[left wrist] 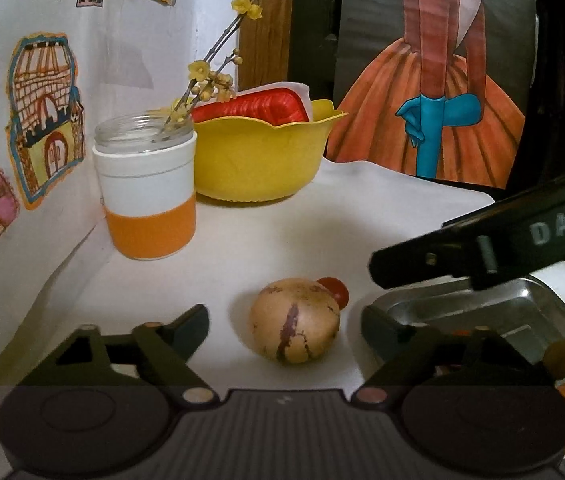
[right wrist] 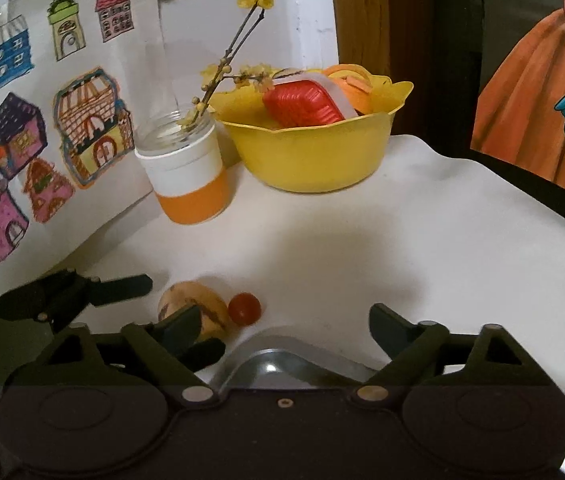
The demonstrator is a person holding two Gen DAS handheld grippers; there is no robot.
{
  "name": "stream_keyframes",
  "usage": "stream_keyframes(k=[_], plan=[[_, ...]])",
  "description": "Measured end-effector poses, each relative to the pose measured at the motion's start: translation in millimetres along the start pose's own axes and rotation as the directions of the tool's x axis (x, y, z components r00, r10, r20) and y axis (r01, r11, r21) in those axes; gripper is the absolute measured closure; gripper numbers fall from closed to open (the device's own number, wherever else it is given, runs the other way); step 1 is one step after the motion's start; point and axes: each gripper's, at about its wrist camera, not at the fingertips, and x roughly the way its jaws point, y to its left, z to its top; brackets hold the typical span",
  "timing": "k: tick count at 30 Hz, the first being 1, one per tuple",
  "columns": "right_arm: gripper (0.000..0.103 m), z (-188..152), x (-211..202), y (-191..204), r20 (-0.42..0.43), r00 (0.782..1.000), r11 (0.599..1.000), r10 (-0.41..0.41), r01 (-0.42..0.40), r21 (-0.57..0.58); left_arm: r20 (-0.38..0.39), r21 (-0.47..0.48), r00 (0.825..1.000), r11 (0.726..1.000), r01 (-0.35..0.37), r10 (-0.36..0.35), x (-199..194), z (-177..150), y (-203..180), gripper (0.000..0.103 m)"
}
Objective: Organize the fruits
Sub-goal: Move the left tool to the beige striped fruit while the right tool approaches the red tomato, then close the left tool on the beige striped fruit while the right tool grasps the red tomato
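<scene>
Pepino melon lying between the wide-open, empty left gripper fingers, long axis crosswise; right gripper open, empty, farther right over tray.

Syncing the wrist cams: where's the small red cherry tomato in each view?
Left wrist: small red cherry tomato sits lower centre, peeking out behind the tan purple-streaked round fruit, left of the metal tray.
Right wrist: lower left of centre, just right of that fruit, above the tray's rim.
Shared landmark: yellow scalloped plastic bowl at the back.
</scene>
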Motion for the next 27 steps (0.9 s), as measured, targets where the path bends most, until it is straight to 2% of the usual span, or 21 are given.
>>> stream_keyframes(k=[2, 5, 9, 15, 19, 24, 27], plan=[[0.021, -1, 4, 0, 0.007, 1.0, 1.0, 0.01, -0.01, 0.014, -0.001, -0.007, 1.0, 1.0, 0.005, -0.005, 0, 0, 1, 0.036], [0.023, -6, 7, -3, 0.018, 0.999, 0.998, 0.035, -0.035, 0.043, 0.004, -0.013, 1.0, 1.0, 0.023, -0.023, 0, 0, 2, 0.048], [0.025, -9, 9, -7, 0.026, 0.999, 0.996, 0.046, -0.048, 0.075, 0.005, -0.008, 1.0, 1.0, 0.004, -0.004, -5, -2, 4, 0.049], [0.029, -11, 23, 1, -0.002, 0.998, 0.996, 0.056, -0.056, 0.075, -0.009, -0.029, 0.997, 0.997, -0.077, 0.077, -18, -6, 19, 0.049], [0.035, -13, 29, 13, -0.011, 0.998, 0.998, 0.059, -0.059, 0.024, -0.017, -0.026, 0.99, 0.99, -0.139, 0.138, -31, -12, 27, 0.049], [0.04, -11, 35, 28, -0.02, 0.999, 0.996, 0.041, -0.042, -0.077, -0.014, -0.022, 0.99, 0.99, -0.143, 0.142, -39, -16, 31, 0.049], [0.047, -9, 43, 32, -0.042, 0.999, 0.994, 0.03, -0.034, -0.106, -0.01, -0.015, 0.99, 0.99, -0.142, 0.141, -40, -17, 31, 0.049]])
